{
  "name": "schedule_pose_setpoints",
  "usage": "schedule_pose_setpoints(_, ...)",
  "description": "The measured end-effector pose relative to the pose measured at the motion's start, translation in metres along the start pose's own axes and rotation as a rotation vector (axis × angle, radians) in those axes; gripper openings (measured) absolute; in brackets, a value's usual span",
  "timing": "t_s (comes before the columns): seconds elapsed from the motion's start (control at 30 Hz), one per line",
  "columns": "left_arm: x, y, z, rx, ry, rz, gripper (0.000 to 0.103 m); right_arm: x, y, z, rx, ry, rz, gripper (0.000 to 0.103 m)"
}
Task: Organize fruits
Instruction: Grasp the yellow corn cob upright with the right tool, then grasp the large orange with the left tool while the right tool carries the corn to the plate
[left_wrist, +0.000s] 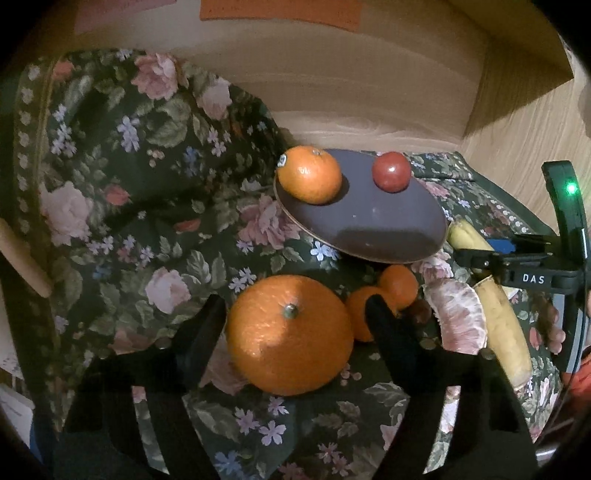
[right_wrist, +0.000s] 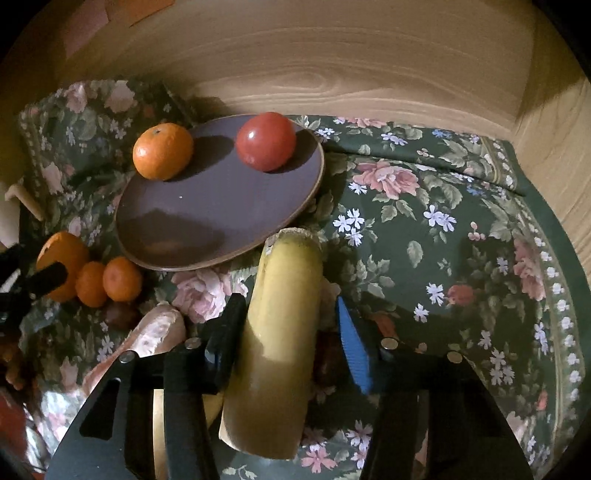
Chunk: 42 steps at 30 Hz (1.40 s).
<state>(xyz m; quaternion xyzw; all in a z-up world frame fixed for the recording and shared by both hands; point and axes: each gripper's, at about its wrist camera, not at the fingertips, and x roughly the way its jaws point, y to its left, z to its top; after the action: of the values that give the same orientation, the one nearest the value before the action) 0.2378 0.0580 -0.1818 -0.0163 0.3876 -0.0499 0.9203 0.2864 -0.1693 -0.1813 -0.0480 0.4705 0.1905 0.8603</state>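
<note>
Your left claw (left_wrist: 295, 314) stands open around the big orange (left_wrist: 290, 334); squeeze off-centre and it may roll into the small oranges (left_wrist: 397, 286). Your right claw (right_wrist: 291, 321) straddles the banana (right_wrist: 280, 332), pads apart; it could slip. The plate (right_wrist: 207, 210) holds a mandarin (right_wrist: 162, 151) and a tomato (right_wrist: 266, 142).

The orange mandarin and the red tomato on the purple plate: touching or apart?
Apart. The right wrist view shows bare purple plate between the orange mandarin and the red tomato.
</note>
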Motion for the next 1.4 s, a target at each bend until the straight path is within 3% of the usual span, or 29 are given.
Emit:
schedule_pose_setpoints(0.23, 0.000, 0.006, -0.003, -0.021, -0.009, -0.007, 0.069, -0.006, 0.006, -0.002, -0.036, -0.040, -0.019, 0.034)
schedule_pose_setpoints(0.4, -0.007, 0.003, -0.002, -0.025, -0.016, -0.007, 0.065, -0.023, 0.007, -0.004, -0.042, -0.088, -0.020, 0.032)
schedule_pose_setpoints(0.67, -0.025, -0.003, 0.005, -0.001, -0.066, 0.009, 0.040, -0.058, 0.010, 0.004, -0.049, -0.198, -0.039, 0.031)
schedule_pose_setpoints(0.73, -0.027, -0.005, 0.006, 0.000, -0.062, 0.000, 0.040, -0.063, 0.010, 0.005, -0.050, -0.213, -0.037, 0.031)
schedule_pose_setpoints(0.8, -0.028, -0.008, 0.006, 0.014, -0.048, 0.016, 0.049, -0.065, 0.009, 0.005, -0.047, -0.223, -0.036, 0.031)
schedule_pose_setpoints(0.87, -0.029, -0.012, 0.003, 0.029, -0.049, 0.034, 0.077, -0.067, 0.009, 0.004, -0.041, -0.231, -0.029, 0.031)
schedule_pose_setpoints(0.93, -0.028, -0.016, 0.000, 0.055, -0.055, 0.059, 0.086, -0.069, 0.009, 0.002, -0.036, -0.238, -0.019, 0.031)
schedule_pose_setpoints(1.17, -0.001, -0.013, -0.003, 0.056, 0.003, 0.116, 0.086, -0.079, 0.013, 0.001, -0.043, -0.265, 0.001, 0.031)
schedule_pose_setpoints(1.27, 0.006, -0.005, -0.001, 0.018, 0.000, 0.084, 0.070, -0.085, 0.016, 0.001, -0.056, -0.283, 0.008, 0.031)
schedule_pose_setpoints(1.4, 0.006, -0.004, 0.000, 0.003, -0.011, 0.081, 0.069, -0.087, 0.020, 0.004, -0.067, -0.293, 0.020, 0.031)
